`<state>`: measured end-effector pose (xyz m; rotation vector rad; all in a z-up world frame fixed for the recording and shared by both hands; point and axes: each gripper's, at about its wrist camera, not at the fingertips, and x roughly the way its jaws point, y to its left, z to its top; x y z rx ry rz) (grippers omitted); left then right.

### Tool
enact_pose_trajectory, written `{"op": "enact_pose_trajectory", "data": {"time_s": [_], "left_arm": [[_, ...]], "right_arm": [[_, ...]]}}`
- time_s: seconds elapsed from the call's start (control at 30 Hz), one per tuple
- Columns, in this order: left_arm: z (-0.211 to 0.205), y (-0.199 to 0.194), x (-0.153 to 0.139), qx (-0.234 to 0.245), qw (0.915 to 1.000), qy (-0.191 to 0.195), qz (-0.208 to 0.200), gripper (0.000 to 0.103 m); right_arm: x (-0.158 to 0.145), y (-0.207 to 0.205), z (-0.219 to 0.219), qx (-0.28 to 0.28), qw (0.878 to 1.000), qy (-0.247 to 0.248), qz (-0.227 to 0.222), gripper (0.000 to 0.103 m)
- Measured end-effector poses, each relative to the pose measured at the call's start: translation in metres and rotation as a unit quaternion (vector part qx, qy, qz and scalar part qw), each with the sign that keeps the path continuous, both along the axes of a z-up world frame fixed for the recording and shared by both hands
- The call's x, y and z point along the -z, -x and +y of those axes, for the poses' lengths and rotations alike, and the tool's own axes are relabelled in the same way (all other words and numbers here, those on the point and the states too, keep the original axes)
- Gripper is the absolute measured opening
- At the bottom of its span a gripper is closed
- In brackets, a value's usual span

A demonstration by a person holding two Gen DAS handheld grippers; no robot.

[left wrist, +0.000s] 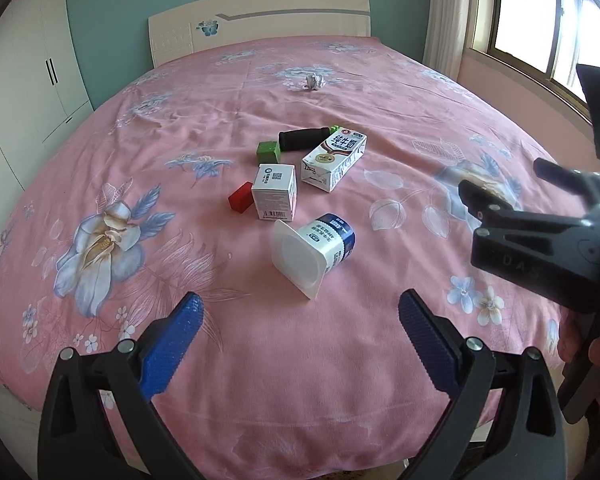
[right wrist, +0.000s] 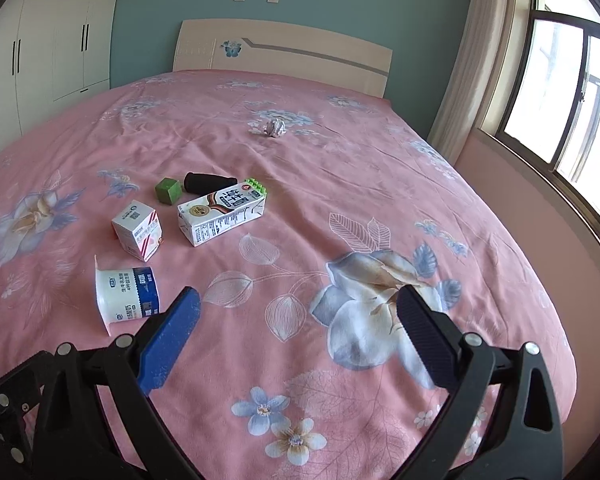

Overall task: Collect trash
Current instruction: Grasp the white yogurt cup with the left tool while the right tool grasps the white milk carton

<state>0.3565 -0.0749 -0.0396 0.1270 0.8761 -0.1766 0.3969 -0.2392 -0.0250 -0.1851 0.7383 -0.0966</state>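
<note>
A tipped yogurt cup [left wrist: 314, 254] [right wrist: 125, 296] lies on the pink floral bed [left wrist: 260, 360], just ahead of my open, empty left gripper [left wrist: 300, 312]. Behind it lie a small white box [left wrist: 275, 191] [right wrist: 137, 229], a milk carton [left wrist: 334, 158] [right wrist: 222, 216], a red block [left wrist: 241, 198], a green block [left wrist: 269, 152] [right wrist: 168, 191] and a black cylinder [left wrist: 304, 139] [right wrist: 209, 182]. A crumpled paper ball [left wrist: 314, 81] [right wrist: 275, 127] lies far back. My right gripper [right wrist: 298, 308] is open and empty, right of the cup; its body shows in the left wrist view [left wrist: 540, 240].
A headboard [right wrist: 284, 60] stands at the far end of the bed. White wardrobes [left wrist: 24, 92] stand on the left. A window [right wrist: 564, 92] and curtain [right wrist: 472, 60] are on the right.
</note>
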Motion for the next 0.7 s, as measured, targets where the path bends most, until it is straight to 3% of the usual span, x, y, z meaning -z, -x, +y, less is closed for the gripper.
{"op": "enact_pose_trajectory", "data": {"time_s": [0.17, 0.33, 0.47, 0.63, 0.7], "left_arm": [[-0.002, -0.037, 0.024, 0.019, 0.9998, 0.006, -0.001, 0.099], [-0.009, -0.069, 0.047, 0.108, 0.9931, 0.031, 0.034, 0.099], [-0.01, -0.085, 0.057, 0.154, 0.9873, 0.033, 0.024, 0.099], [-0.012, -0.095, 0.069, 0.198, 0.9789, 0.034, 0.037, 0.099], [-0.015, -0.097, 0.073, 0.213, 0.975, 0.039, 0.049, 0.094]], "right_arm": [[0.022, -0.069, 0.0, -0.014, 0.998, -0.041, 0.051, 0.097], [0.032, -0.142, 0.006, 0.011, 0.989, -0.107, 0.105, 0.096], [0.046, -0.2, 0.009, 0.05, 0.97, -0.173, 0.164, 0.096], [0.08, -0.245, 0.017, 0.094, 0.946, -0.195, 0.242, 0.096], [0.092, -0.255, 0.02, 0.099, 0.936, -0.207, 0.265, 0.096]]}}
